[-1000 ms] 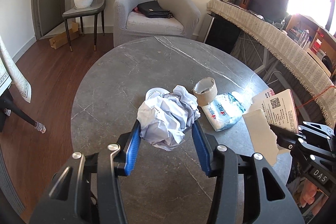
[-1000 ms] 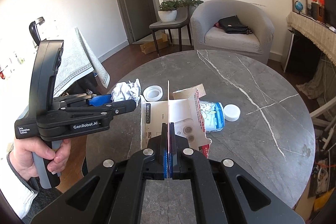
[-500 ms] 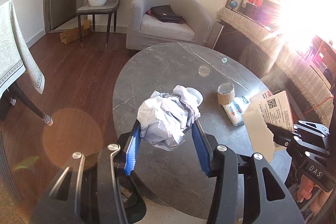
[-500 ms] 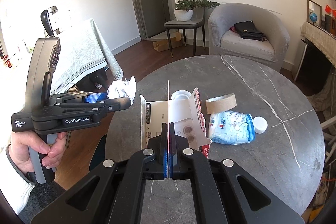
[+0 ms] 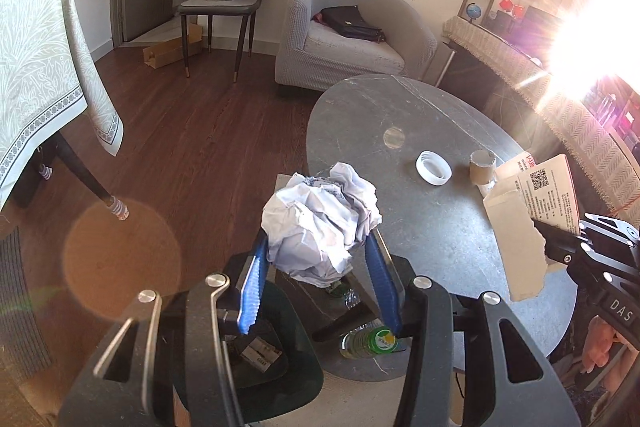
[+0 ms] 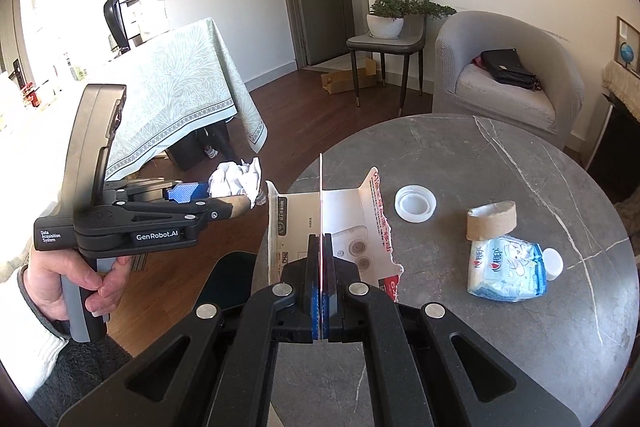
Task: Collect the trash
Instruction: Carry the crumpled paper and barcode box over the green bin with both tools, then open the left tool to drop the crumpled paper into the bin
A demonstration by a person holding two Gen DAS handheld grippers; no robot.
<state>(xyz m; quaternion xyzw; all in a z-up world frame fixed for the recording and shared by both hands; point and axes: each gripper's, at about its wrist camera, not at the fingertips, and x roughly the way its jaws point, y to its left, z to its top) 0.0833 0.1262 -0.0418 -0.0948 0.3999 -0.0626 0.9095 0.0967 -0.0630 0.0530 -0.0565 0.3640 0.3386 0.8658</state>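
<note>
The left gripper (image 5: 316, 267) is clamping a crumpled ball of white paper (image 5: 320, 223) between its two blue pads, in the lower centre of the left wrist view. The ball is hanging in the air just past the left edge of the round grey stone table (image 5: 400, 115), above a dark bin (image 5: 280, 367) sitting on the wooden floor at the bottom of the frame. A green-capped plastic bottle (image 5: 368, 343) is lying under the table edge, just right of the bin.

In the right wrist view, the right gripper (image 6: 321, 267) is pressing its pads tightly together on a torn, flattened cardboard box (image 6: 344, 223), holding it upright on edge in the centre of the frame, over the near left part of the table. The person's left hand (image 6: 80, 279) is gripping the handle of the other tool at the lower left, with the paper ball showing at its tip, left of the box.

Resting on the tabletop, right of centre in that view, are a white plastic lid (image 6: 415, 203), a short cardboard tube (image 6: 491, 219) and, touching the tube's near side, a blue and white tissue packet (image 6: 506, 267) with a small white cap (image 6: 553, 263) at its right edge. A grey armchair (image 6: 508, 75) is standing beyond the table at the upper right.
</note>
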